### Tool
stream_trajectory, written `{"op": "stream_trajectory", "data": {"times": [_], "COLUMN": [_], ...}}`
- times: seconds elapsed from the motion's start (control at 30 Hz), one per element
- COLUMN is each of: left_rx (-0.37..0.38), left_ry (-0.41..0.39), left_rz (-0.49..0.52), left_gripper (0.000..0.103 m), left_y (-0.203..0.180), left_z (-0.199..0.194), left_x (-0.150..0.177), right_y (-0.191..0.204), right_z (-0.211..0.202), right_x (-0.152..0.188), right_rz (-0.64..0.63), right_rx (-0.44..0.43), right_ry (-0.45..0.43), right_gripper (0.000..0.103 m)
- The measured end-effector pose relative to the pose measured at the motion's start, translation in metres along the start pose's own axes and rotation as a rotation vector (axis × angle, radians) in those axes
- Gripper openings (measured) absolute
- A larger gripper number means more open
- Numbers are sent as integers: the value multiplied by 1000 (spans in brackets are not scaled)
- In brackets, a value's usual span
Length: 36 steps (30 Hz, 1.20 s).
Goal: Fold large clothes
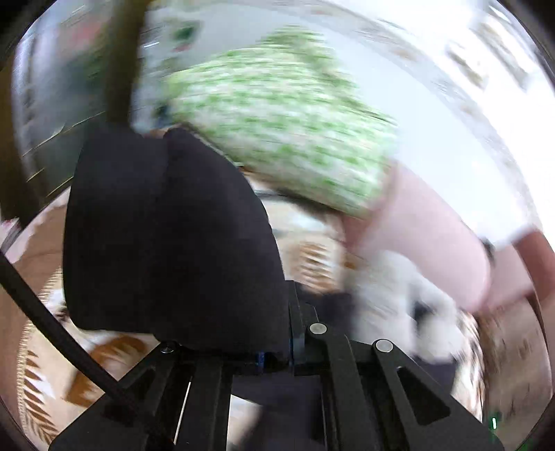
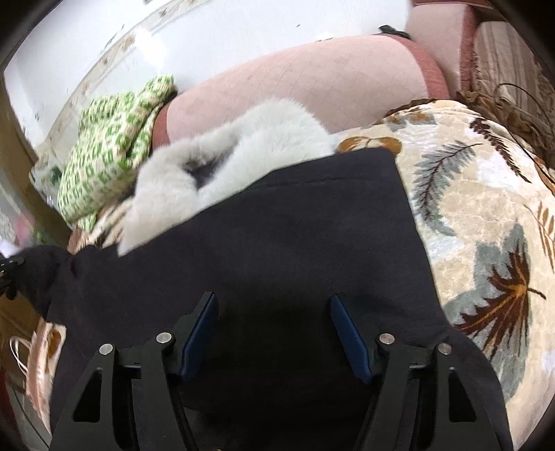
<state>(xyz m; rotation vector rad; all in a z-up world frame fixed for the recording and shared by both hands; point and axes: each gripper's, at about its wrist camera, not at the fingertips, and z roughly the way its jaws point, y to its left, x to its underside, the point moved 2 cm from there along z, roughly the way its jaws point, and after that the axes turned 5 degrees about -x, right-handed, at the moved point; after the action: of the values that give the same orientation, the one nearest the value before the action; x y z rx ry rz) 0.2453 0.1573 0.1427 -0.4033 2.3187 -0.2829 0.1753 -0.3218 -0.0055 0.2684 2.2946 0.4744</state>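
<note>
The left gripper [image 1: 277, 350], blurred, seems clamped on black cloth [image 1: 166, 236] at frame centre; the right gripper [image 2: 274, 333] jaws gape, empty, over it.

A leaf-patterned bedspread [image 2: 485, 194] is spread below a pink quilted cushion [image 2: 312, 79]; a white wall [image 2: 208, 31] is seen behind that cushion.

A home bedroom: a bed under a leaf-patterned quilted bedspread [image 2: 485, 194], a long pink pillow [image 2: 312, 83] along its far edge, a green-and-white patterned cloth [image 2: 107, 152] bundled against a white wall [image 2: 104, 45].
</note>
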Motion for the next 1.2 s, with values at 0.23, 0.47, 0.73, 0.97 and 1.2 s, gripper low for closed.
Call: {"op": "stream_trajectory", "data": {"times": [0.23, 0.47, 0.73, 0.97, 1.2], "left_rx": [174, 169, 155, -67, -155], "left_ry": [112, 275, 188, 91, 72], "left_rz": [260, 362, 413, 359, 240], "left_gripper": [9, 49, 70, 75, 75], "left_y": [-145, -206, -184, -122, -81], "left_z": [11, 65, 17, 20, 38], "left_x": [94, 179, 192, 160, 136], "right_y": [-11, -42, -63, -54, 0], "right_z": [-16, -27, -37, -8, 11], "right_x": [-10, -19, -30, -27, -18], "right_rz": [20, 99, 218, 222, 92], "right_rx": [66, 82, -33, -90, -184], "right_ry": [-39, -48, -95, -38, -22], "right_gripper": [72, 72, 76, 85, 85]}}
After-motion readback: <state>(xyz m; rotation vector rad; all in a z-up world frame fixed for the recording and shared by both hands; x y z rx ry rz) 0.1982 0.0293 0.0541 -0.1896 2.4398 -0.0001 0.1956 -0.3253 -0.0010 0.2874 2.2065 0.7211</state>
